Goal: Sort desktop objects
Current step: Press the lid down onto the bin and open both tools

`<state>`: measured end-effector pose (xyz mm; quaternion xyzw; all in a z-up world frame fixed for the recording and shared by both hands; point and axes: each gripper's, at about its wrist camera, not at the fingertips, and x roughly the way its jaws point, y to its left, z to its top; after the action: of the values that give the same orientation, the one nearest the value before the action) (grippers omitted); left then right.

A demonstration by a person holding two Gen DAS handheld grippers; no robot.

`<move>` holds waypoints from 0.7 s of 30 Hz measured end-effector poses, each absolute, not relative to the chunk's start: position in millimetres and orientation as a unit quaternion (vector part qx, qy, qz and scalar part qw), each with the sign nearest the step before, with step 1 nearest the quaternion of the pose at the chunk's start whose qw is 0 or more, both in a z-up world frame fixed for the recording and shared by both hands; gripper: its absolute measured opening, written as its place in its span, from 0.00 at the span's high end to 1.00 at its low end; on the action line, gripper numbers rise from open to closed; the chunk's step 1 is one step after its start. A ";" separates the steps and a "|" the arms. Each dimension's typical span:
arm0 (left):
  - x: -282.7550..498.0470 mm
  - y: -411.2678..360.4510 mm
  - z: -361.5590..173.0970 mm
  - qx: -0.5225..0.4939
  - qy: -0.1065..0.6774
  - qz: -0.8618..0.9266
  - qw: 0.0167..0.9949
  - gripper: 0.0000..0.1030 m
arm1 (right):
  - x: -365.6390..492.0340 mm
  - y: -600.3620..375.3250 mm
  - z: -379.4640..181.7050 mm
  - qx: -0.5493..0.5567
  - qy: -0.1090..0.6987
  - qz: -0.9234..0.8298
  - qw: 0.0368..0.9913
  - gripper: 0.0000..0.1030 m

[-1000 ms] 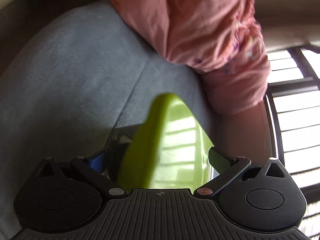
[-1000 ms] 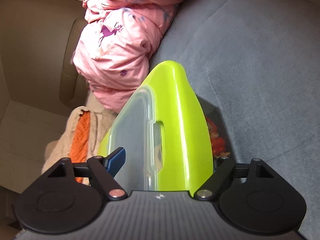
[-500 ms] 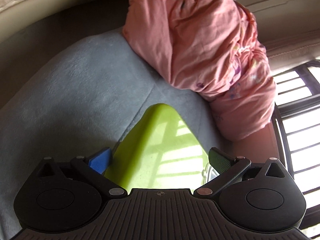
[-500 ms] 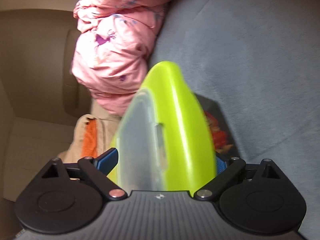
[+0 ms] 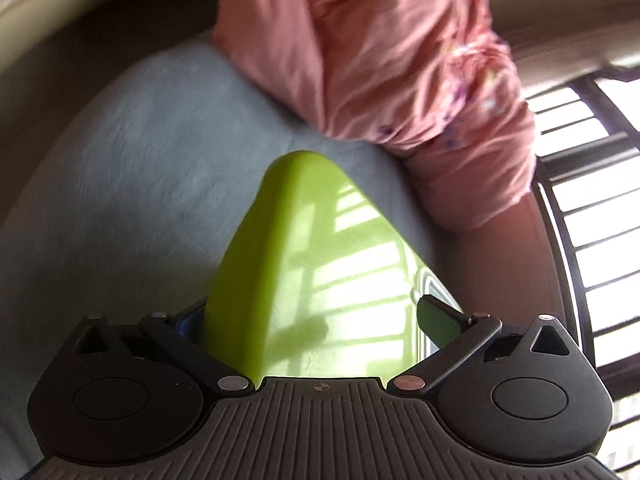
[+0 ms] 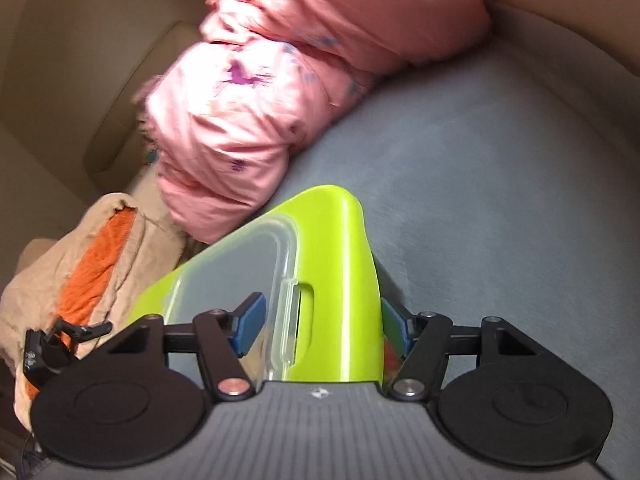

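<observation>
Lime-green plastic box (image 5: pixel 316 280) clamped between both tools, held above grey sofa cushion (image 5: pixel 132 184). Left tool (image 5: pixel 308 320) closed on box body: blue pad pressed to one side, mostly hidden, green pad (image 5: pixel 438 322) touching the other edge. Window light striped across green surface. Right tool (image 6: pixel 318 322) also gripping same box (image 6: pixel 340 264): right blue pad against green wall, left blue pad (image 6: pixel 250 324) lying on translucent lid (image 6: pixel 236 268). Lid clear, frosted, with latch tab (image 6: pixel 288 320) near a slot in the green wall. Something red and printed just visible under box by right pad, too hidden to identify. Beyond box in right view: tan cloth with orange stripe (image 6: pixel 80 272) at left, touching pink bedding bundle (image 6: pixel 280 92) with purple deer print. Same pink bundle (image 5: pixel 380 68) behind box in left view, resting on grey cushion. Barred window (image 5: pixel 592 208) bright at far right. Beige upholstery (image 6: pixel 80 60) at far back.
</observation>
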<state>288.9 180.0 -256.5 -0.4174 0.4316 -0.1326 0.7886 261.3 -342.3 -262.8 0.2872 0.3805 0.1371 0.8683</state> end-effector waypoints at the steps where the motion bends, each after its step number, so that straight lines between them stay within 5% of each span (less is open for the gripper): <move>1: 287.7 179.3 -254.6 -0.425 0.428 -0.139 0.785 0.00 | 262.3 -338.3 -261.9 0.280 0.373 0.136 0.874 0.37; 13: 290.6 183.2 -273.3 -0.456 0.432 -0.125 0.768 0.00 | 246.0 -337.2 -246.7 0.205 0.383 0.117 0.893 0.40; 16: 284.2 206.2 -271.0 -0.496 0.403 -0.113 0.761 0.00 | 242.0 -337.7 -242.1 0.208 0.379 0.100 0.896 0.19; 21: 284.0 212.6 -269.8 -0.479 0.410 -0.087 0.771 0.00 | 240.1 -343.9 -241.0 0.228 0.368 0.100 0.896 0.20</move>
<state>284.0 212.6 -269.8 -0.4791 0.4104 -0.0866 0.7710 240.1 -343.9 -241.0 0.2282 0.3676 0.0995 0.8960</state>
